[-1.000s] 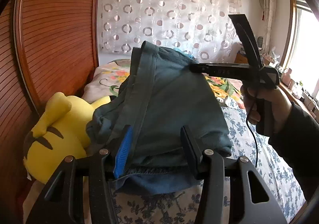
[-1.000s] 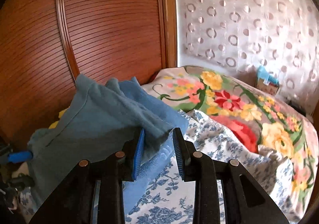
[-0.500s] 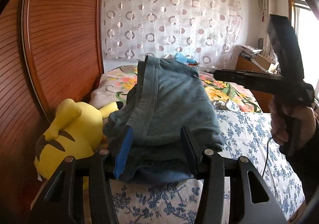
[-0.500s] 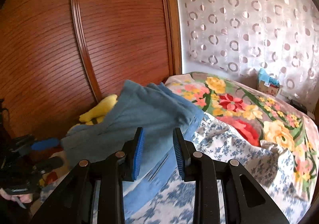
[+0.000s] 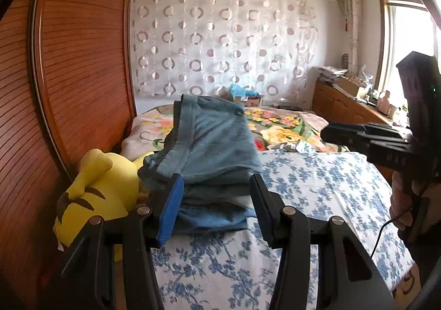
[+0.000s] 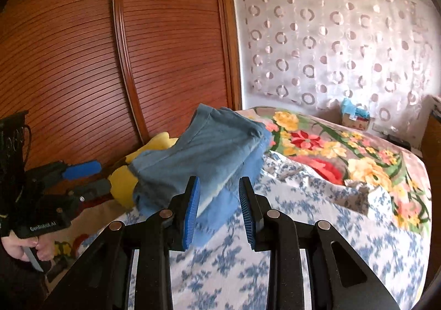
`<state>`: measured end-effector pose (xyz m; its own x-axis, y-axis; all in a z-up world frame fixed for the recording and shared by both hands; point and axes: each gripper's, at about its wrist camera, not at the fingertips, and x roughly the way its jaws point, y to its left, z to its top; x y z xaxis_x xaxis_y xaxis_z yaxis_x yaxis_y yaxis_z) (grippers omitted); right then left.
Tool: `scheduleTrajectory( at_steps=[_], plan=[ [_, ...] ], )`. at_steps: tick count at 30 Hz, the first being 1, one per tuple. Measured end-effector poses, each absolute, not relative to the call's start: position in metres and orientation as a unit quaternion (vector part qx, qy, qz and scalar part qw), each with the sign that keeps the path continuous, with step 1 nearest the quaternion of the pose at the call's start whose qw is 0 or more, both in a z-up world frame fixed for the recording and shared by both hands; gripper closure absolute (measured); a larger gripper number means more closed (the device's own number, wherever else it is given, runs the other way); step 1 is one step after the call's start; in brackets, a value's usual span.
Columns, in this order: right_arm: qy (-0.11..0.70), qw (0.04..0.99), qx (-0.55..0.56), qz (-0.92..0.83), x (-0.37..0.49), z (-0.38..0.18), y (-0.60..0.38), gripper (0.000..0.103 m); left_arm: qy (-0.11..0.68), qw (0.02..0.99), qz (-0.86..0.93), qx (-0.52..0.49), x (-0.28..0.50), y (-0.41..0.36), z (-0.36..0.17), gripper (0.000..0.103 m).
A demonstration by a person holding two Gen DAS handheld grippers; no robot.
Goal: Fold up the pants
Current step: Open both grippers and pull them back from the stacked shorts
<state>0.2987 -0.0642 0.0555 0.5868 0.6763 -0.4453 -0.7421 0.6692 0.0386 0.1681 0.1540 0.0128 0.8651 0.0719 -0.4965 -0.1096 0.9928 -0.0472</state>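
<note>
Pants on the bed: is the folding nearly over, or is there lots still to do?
Nearly over, it seems. The blue pants already sit as a compact layered stack on the bed, beside a yellow plush toy. Nothing is in hand: the left claw and right claw are both open. At most a final tidy is left.

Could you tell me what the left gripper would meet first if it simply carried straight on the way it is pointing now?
Most likely the folded pants: the stack lies directly ahead between the open left gripper fingers, though depth is hard to judge.
</note>
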Motion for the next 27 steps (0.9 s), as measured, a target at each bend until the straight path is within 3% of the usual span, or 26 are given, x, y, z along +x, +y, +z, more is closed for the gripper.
scheduleTrajectory(
  at_steps=[6,8,10,12,13,21,23,25,26,27],
  plan=[
    [0.212,0.904,-0.075,0.364,0.253,0.053,-0.088,0.073,0.250,0.968,0.015,-0.025,0.145,0.132,0.018,0.052],
    [0.207,0.908,-0.071,0.357,0.236,0.052,-0.097,0.073,0.248,0.969,-0.001,-0.020,0.137,0.125,0.020,0.058],
    [0.204,0.912,-0.071,0.349,0.220,0.053,-0.102,0.073,0.248,0.969,-0.009,-0.014,0.132,0.118,0.021,0.074],
    [0.199,0.915,-0.070,0.343,0.204,0.054,-0.106,0.072,0.248,0.968,-0.019,-0.008,0.126,0.109,0.021,0.077],
    [0.198,0.916,-0.068,0.341,0.197,0.054,-0.110,0.072,0.247,0.969,-0.025,-0.005,0.122,0.105,0.022,0.084],
    [0.188,0.927,-0.055,0.320,0.150,0.053,-0.133,0.070,0.249,0.968,-0.045,-0.008,0.100,0.085,0.025,0.084],
    [0.181,0.931,-0.056,0.311,0.137,0.053,-0.139,0.068,0.248,0.968,-0.046,-0.008,0.097,0.082,0.025,0.075],
    [0.181,0.932,-0.047,0.311,0.127,0.054,-0.145,0.066,0.242,0.969,-0.048,-0.009,0.092,0.079,0.027,0.053],
    [0.181,0.934,-0.042,0.307,0.124,0.054,-0.148,0.065,0.237,0.970,-0.055,-0.011,0.088,0.077,0.029,0.050],
    [0.179,0.935,-0.039,0.303,0.121,0.055,-0.151,0.065,0.236,0.970,-0.058,-0.012,0.086,0.075,0.030,0.039]
  ],
)
